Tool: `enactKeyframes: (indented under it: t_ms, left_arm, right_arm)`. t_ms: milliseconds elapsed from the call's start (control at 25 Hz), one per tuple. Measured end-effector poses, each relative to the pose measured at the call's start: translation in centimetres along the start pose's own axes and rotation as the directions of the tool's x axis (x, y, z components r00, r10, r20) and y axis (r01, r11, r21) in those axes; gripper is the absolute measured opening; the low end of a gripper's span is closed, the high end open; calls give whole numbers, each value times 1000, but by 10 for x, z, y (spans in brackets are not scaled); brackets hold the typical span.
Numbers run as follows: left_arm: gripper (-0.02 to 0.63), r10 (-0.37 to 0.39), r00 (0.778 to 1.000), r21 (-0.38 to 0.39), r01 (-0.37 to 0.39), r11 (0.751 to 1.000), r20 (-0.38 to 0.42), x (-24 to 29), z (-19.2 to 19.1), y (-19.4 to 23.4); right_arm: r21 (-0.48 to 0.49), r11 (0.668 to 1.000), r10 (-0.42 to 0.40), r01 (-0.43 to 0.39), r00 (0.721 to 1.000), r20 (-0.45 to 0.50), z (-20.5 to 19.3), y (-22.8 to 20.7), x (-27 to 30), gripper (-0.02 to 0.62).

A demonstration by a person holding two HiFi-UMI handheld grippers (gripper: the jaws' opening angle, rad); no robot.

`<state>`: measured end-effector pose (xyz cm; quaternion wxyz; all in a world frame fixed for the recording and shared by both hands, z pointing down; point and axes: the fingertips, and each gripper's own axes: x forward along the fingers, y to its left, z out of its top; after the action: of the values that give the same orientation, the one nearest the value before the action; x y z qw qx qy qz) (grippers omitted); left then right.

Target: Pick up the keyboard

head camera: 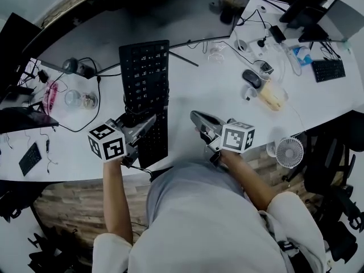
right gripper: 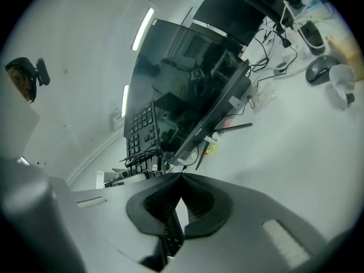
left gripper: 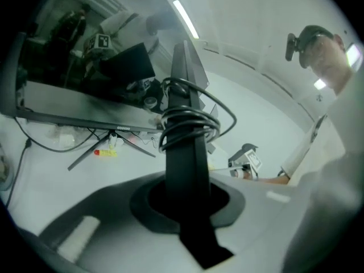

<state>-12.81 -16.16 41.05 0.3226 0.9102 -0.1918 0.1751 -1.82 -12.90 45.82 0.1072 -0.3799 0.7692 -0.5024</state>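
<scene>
L hand-held gripper grasping keyboard near end | R hand-held gripper clenched, empty | lift level; wound cable may slip

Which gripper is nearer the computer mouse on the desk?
Right. The right gripper sits short of the mouse, not touching it; the left gripper is farther away, clamped on the keyboard.

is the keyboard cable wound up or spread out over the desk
Wound up: the left gripper view shows the cable in several tight loops wrapped around the keyboard.
</scene>
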Motion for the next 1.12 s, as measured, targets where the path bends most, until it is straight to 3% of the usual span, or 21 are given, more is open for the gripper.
enactKeyframes:
  t_ms: [80,280,600,800,1120]
  left_arm:
    - [0,51,998,23,-52,998,39,-5,2,-1]
    - [0,125,986,27,-129,991,106,-19,4,-3]
    - [0,217,950,37,-230,972,225,-42,11,-6]
    - [0,268,904,-4,-283,959,333,-56,14,-9]
    - [0,378,818,33,-434,900,433,-78,20,-25]
  right_arm:
    - [-36,999,-12,12,1000,3,6,3,-3,3]
    - [-160,978,-124,131,991,51,25,0,-13,2]
    - [-300,937,-156,180,983,100,47,16,-23,0]
    - [-372,902,-179,218,974,137,49,26,-29,-2]
    - [-465,846,-191,260,963,191,63,42,-42,-3]
